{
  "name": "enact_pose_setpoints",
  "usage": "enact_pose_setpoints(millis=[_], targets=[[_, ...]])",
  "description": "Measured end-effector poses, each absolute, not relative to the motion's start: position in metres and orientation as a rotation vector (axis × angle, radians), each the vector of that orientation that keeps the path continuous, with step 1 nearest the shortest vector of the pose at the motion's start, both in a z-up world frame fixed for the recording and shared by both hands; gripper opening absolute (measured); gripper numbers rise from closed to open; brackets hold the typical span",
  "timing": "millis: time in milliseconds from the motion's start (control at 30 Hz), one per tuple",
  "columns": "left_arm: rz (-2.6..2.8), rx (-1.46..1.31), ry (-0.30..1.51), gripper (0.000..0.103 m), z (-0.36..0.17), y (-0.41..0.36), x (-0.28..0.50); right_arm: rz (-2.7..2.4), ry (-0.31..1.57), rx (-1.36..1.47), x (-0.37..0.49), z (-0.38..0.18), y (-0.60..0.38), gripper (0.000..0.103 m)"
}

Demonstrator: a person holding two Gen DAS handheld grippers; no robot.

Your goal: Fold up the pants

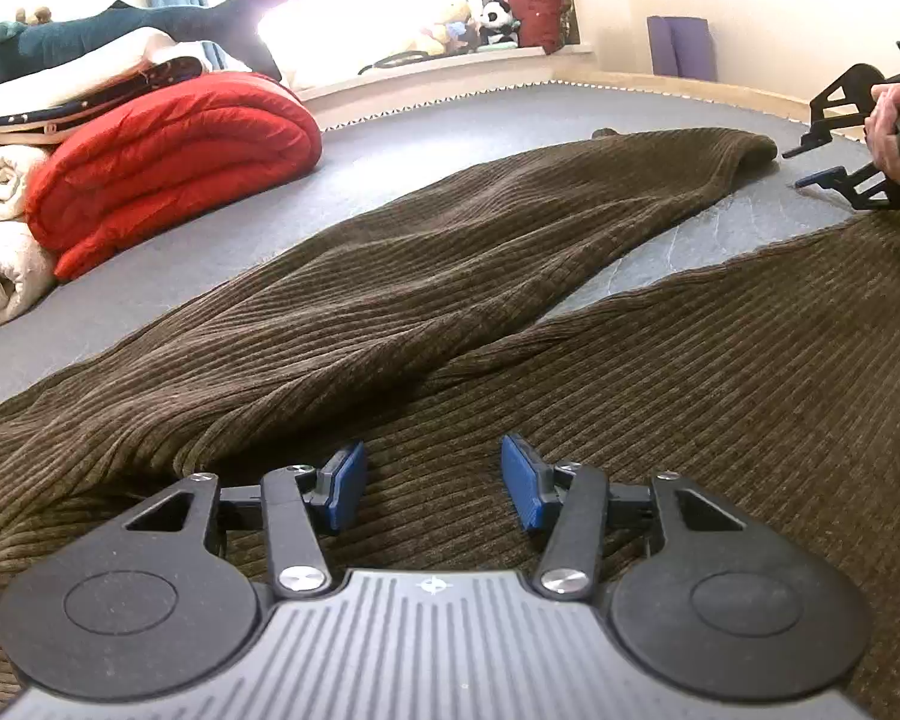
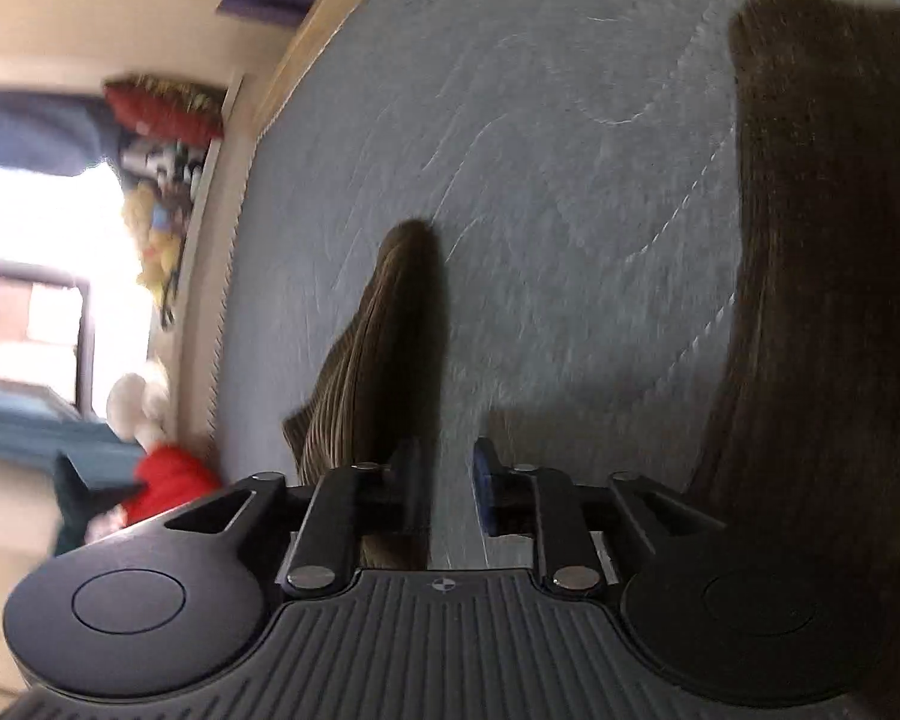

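Both left fingers (image 1: 345, 483) straddle brown pants (image 1: 510, 300), untouched.

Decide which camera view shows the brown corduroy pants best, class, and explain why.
The left wrist view: the brown corduroy pants lie sharp, both legs spread across the bed. The right wrist view shows only blurred leg ends.

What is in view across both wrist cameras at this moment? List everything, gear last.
corduroy pants: one, brown, spread on the mattress, legs apart
mattress: one, grey, under the pants
quilt: one, red, folded, left on the mattress
blankets: a pile, cream, beside the quilt
shark plush: one, teal, behind the pile
cushion: one, red, on the window ledge
soft toys: several, mixed colours, on the ledge
yoga mat: one, purple, against the far wall
left gripper: black with blue pads, open over the pants
right gripper: black, open, empty, over the mattress
hand: one, holding the right gripper
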State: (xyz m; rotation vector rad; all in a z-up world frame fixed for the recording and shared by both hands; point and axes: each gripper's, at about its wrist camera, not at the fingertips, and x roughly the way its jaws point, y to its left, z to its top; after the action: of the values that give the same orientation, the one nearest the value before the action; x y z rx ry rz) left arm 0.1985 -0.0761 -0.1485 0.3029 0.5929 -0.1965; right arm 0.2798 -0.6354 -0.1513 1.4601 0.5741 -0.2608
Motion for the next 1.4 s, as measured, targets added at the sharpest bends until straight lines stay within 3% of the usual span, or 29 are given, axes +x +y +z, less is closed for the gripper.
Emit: enact_pose_setpoints(millis=[133,233,367,400,467,500,667,767,833,933,1100,1167,1233,1367,1400], targets=[[-0.19,0.336,0.652,0.058,-0.13,-0.083,0.208,-0.242,0.528,1.543,0.294,-0.167,-0.654,0.035],[-0.197,0.35,0.583,0.058,-0.106,-0.09,0.218,-0.224,0.49,1.568,0.313,-0.172,-0.658,0.04],[-0.2,0.432,0.668,0.058,-0.101,-0.11,0.259,-0.195,0.483,1.551,0.34,-0.175,-0.661,0.042],[-0.206,0.462,0.729,0.055,-0.107,-0.113,0.271,-0.193,0.482,1.541,0.352,-0.172,-0.658,0.042],[-0.165,0.508,0.778,0.024,-0.116,-0.11,0.287,-0.189,0.485,1.524,0.357,-0.173,-0.66,0.043],[-0.131,0.511,0.796,0.019,-0.117,-0.104,0.294,-0.192,0.487,1.521,0.361,-0.173,-0.662,0.042],[0.038,0.448,0.816,0.014,-0.108,-0.064,0.294,-0.216,0.504,1.494,0.376,-0.168,-0.662,0.042],[0.015,0.457,0.808,0.014,-0.105,-0.052,0.279,-0.221,0.513,1.462,0.382,-0.165,-0.656,0.037],[-0.005,0.482,0.785,0.013,-0.101,-0.055,0.273,-0.205,0.555,1.432,0.385,-0.165,-0.65,0.019],[0.001,0.443,0.802,0.013,-0.095,-0.055,0.276,-0.185,0.602,1.345,0.388,-0.159,-0.643,0.009],[-0.049,0.337,0.832,0.013,-0.085,-0.056,0.29,-0.134,0.465,1.293,0.388,-0.111,-0.652,0.007],[-0.118,0.332,0.841,0.013,-0.082,-0.064,0.293,-0.117,0.252,1.056,0.373,-0.049,-0.647,0.007],[-0.154,0.353,0.854,0.013,-0.084,-0.07,0.294,-0.245,0.19,0.921,0.355,-0.03,-0.639,0.007],[-0.208,0.339,0.924,0.013,-0.095,-0.062,0.293,-0.697,0.666,1.065,0.331,-0.113,-0.647,0.008],[-0.221,0.352,0.92,0.013,-0.095,-0.061,0.29,-0.685,0.629,1.13,0.319,-0.126,-0.65,0.005]])
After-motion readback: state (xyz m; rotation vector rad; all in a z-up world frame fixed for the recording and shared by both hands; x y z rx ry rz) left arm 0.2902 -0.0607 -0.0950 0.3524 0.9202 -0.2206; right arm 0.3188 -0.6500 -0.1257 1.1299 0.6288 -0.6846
